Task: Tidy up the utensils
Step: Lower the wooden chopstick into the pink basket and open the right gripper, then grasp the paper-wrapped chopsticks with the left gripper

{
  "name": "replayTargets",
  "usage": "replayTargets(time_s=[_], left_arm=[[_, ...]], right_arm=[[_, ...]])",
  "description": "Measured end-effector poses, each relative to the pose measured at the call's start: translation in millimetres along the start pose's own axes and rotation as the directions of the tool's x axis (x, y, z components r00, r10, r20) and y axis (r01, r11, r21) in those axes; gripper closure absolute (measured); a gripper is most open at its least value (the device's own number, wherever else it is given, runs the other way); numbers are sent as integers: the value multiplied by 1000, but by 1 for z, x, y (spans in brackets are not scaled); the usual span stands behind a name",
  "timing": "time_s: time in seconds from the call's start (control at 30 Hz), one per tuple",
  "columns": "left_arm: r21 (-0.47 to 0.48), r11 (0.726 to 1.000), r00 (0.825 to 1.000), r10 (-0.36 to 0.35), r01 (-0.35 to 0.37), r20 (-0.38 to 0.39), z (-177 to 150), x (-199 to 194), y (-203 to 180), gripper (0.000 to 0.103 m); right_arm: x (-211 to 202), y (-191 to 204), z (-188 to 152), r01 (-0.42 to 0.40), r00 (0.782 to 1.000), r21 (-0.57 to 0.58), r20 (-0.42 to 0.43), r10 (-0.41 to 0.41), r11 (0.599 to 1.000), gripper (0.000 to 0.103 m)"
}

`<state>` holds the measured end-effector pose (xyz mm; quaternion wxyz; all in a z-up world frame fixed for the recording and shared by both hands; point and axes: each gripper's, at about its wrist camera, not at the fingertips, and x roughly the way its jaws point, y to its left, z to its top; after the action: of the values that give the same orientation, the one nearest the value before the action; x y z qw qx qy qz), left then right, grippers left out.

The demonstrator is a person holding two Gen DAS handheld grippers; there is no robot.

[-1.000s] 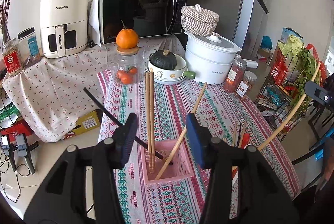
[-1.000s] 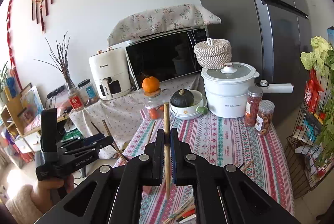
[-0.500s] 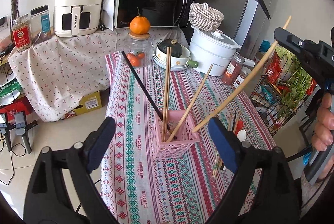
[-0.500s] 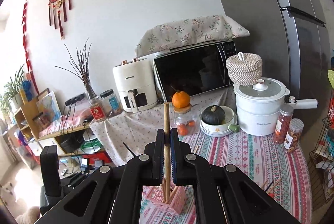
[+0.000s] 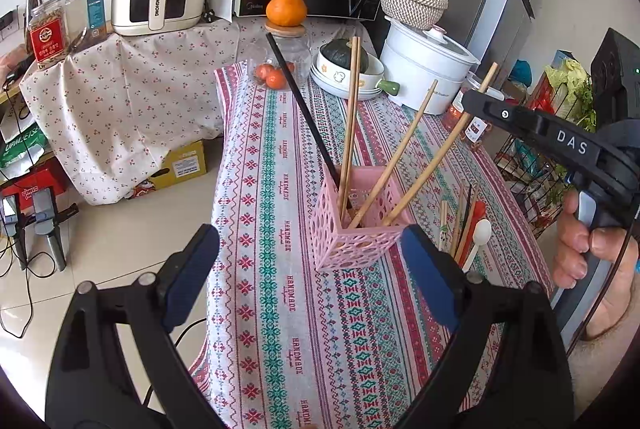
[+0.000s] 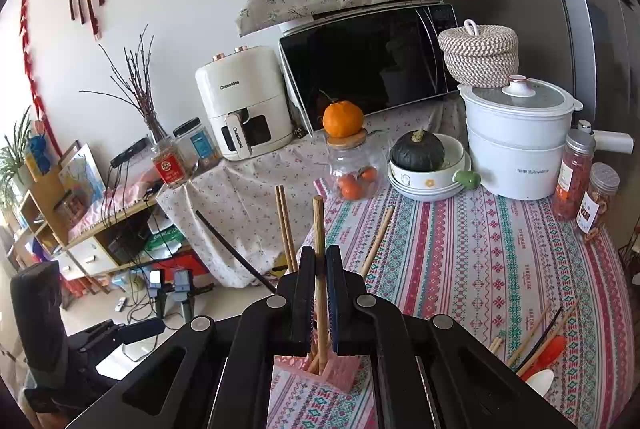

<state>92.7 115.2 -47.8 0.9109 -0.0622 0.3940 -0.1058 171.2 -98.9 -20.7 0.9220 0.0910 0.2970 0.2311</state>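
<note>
Four sticks already lean in the pink basket (image 5: 356,229) on the table (image 5: 276,165): a black chopstick (image 5: 304,109) and three wooden ones. A fifth, the wooden chopstick (image 6: 319,249), is pinched between the fingers of the right gripper (image 6: 319,293), which are pressed tight against its shaft; in the left view its lower tip seems to sit at or just inside the basket's rim, though I cannot tell whether it touches the bottom.

The left gripper (image 5: 310,269) hovers near the basket with its fingers spread wide and nothing between them.

To finish this placement well, I would sink the tip well below the rim before letting go, so the stick cannot tip out. The basket looks light and its load leans to one side, so a sideways push could topple it; a gentle, steep lowering suits better. The empty left gripper could steady the basket wall if it wobbles.

More loose utensils (image 5: 466,221) lie just beside the basket on the table, among them a white spoon (image 5: 482,233), so the task looks roughly half done.
</note>
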Motion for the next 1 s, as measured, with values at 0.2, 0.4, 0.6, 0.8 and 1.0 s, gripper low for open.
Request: replayTargets(time_s=[0.2,0.4,0.6,0.8,1.0], left_arm=[[19,1000,1000,-6,6,2,2,-1,-7,11],[37,999,1000,-13,13,11,5,-5,-22,11],[93,995,999,-45,42,30,7,-10,-51,10],[141,988,997,-66,60,42,9,-9,-84,6],[197,979,998,-66,60,24,5,2,-111,5]], right_arm=[[1,-9,0,16,1000,21,-10,-15,1000,82],[-30,-20,9,44,998,40,32,-46,998,43],[-58,-40,7,100,995,31,4,-100,995,21],[-74,-68,-7,180,983,25,-40,-179,983,16],[-82,-101,-23,237,969,69,-84,-231,969,13]])
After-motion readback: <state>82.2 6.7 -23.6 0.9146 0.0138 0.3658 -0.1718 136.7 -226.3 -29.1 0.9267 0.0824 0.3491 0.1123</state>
